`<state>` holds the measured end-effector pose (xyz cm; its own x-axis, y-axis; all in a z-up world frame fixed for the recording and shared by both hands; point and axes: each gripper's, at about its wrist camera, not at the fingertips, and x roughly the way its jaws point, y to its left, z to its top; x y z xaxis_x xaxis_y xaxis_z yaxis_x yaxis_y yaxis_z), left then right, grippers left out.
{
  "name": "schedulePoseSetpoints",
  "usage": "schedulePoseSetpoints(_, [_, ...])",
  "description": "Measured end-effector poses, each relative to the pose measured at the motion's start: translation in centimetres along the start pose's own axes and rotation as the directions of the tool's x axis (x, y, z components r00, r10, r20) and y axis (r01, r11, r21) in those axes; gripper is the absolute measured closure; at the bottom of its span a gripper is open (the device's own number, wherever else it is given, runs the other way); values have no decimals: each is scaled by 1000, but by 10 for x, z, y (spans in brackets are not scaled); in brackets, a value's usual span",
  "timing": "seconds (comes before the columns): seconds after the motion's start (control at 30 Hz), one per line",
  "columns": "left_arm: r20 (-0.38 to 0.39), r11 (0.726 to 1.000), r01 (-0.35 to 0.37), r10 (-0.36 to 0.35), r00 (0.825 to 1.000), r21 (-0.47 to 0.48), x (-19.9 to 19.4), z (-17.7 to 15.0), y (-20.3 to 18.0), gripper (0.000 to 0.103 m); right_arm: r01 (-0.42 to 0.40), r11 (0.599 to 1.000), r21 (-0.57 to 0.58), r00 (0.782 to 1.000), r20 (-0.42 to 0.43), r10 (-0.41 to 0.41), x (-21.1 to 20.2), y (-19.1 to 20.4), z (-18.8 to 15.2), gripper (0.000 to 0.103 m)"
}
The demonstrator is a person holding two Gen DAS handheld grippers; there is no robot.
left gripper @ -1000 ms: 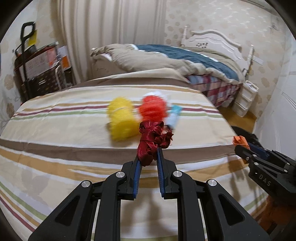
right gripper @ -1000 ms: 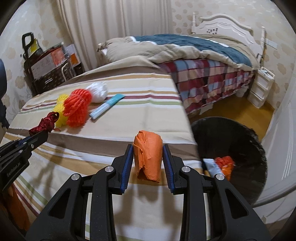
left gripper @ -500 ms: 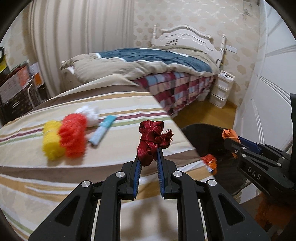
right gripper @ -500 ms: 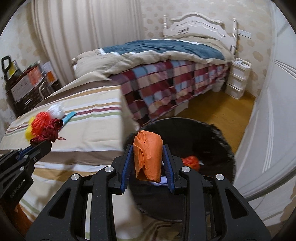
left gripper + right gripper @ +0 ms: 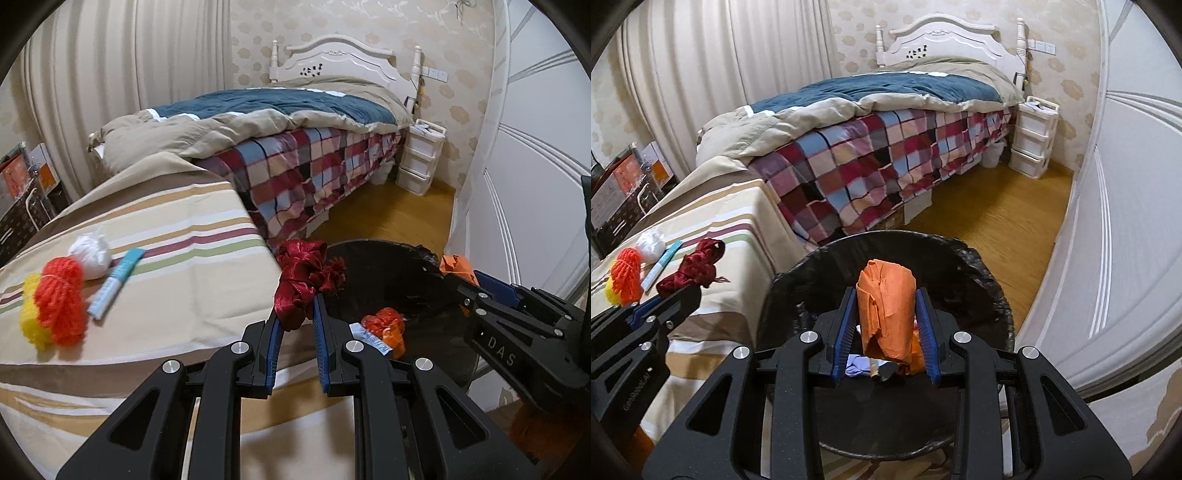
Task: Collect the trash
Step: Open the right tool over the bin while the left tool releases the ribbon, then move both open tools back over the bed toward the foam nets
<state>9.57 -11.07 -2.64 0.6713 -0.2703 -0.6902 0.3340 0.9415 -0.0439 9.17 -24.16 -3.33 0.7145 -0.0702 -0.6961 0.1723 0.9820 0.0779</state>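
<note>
The left gripper [image 5: 297, 315] has its jaws clamped on a dark red ribbon bundle [image 5: 304, 275], which sticks up beyond their tips, at the edge of the striped bed [image 5: 177, 295]. The right gripper [image 5: 885, 325] has its jaws pressed on an orange paper wad [image 5: 886, 306], directly over the black-lined trash bin [image 5: 979, 280], where orange and blue scraps lie below the jaws.

You are seeing two grippers: left gripper [image 5: 298, 314], right gripper [image 5: 886, 314] | you are holding one red ribbon [image 5: 303, 277] and one orange paper wad [image 5: 885, 314] | one black bin [image 5: 967, 258] is standing | four items are lying on the striped cover: yellow pom [image 5: 31, 317], orange pom [image 5: 61, 299], white ball [image 5: 90, 253], blue wrapper [image 5: 114, 284] | two beds.
</note>
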Motion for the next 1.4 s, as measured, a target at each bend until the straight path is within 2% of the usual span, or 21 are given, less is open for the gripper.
schedulePoseSetpoints(0.27, [-24,999,-6,7,1000,36,24,9,-20,85,28,999,17,1000,-8,-28,13,-14,3,71])
schedulePoseSetpoints(0.63, [-60,998,-15,18,998,57,37,9,-33,84,59,998,37,998,-28,-58,22,-25,1,69])
schedulePoseSetpoints(0.7, [-59,998,-18,21,998,56,37,10,-33,79,58,998,34,998,-29,-57,22,-25,2,67])
schedulePoseSetpoints(0.73, [-56,998,-19,22,998,56,37,10,-32,73,61,998,32,998,-29,-60,22,-25,1,60])
schedulePoseSetpoints(0.8, [-47,998,-27,29,998,55,34,9,-30,58,67,997,35,998,-21,-66,22,-26,1,51])
schedulePoseSetpoints(0.83, [-39,998,-31,33,999,51,31,9,-29,48,72,997,36,997,-16,-71,20,-27,1,50])
schedulePoseSetpoints(0.87, [-31,998,-34,36,999,47,28,9,-28,41,74,997,37,997,-15,-74,20,-27,0,49])
schedulePoseSetpoints(0.93, [-19,998,-40,41,999,44,24,8,-25,35,81,996,42,997,-12,-81,18,-28,-1,42])
schedulePoseSetpoints(0.97, [-13,998,-52,52,999,42,20,8,-22,32,84,996,44,996,-11,-83,17,-28,-1,42])
schedulePoseSetpoints(1.17, [-12,997,-79,79,997,7,5,1,0,27,79,996,48,997,-12,-79,11,-24,-3,37])
schedulePoseSetpoints(1.4, [-20,987,-148,147,989,-61,-19,-17,46,26,42,999,20,999,-8,-42,0,5,-8,31])
